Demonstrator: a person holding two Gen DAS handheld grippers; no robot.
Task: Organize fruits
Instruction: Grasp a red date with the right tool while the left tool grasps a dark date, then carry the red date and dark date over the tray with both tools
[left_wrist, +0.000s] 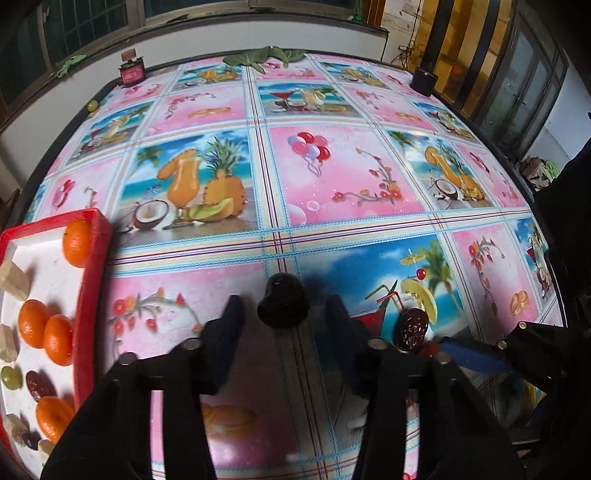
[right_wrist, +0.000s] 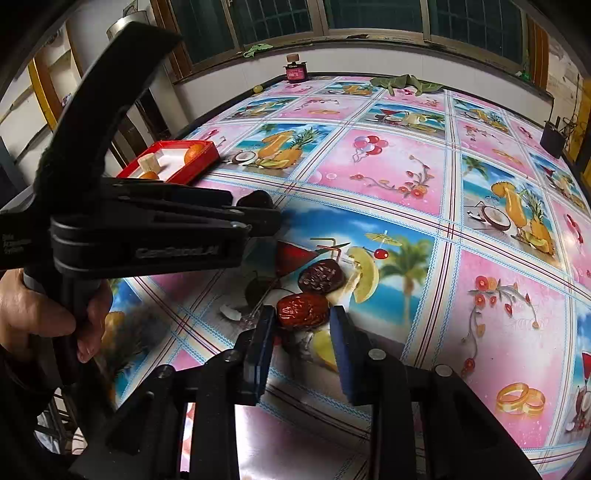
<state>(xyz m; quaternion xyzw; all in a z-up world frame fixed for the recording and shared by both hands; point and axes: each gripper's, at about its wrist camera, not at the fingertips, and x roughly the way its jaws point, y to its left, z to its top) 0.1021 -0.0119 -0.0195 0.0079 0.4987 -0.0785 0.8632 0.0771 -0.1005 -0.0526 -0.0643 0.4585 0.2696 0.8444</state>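
My left gripper (left_wrist: 284, 301) points down at the table with its jaws apart. A dark, glossy fruit (left_wrist: 282, 312) lies between its fingertips, and a gap shows on each side of it. In the right wrist view, the right gripper (right_wrist: 302, 313) has its blue pads against both sides of a red date (right_wrist: 303, 315) on the cloth. A darker date (right_wrist: 320, 276) lies just beyond it. The left gripper (right_wrist: 258, 218) reaches in from the left, with the dark fruit (right_wrist: 255, 198) at its tip. A red tray (left_wrist: 92, 277) at the left holds several oranges, dates, a green grape and beige chunks.
A person's hand (right_wrist: 40, 317) holds the left gripper's handle. The table (left_wrist: 332, 177) wears a pink and blue printed cloth. At its far edge stand a red jar (left_wrist: 131, 72), green leaves (left_wrist: 266, 55), a black cup (left_wrist: 424, 79) and a small green fruit (left_wrist: 92, 106).
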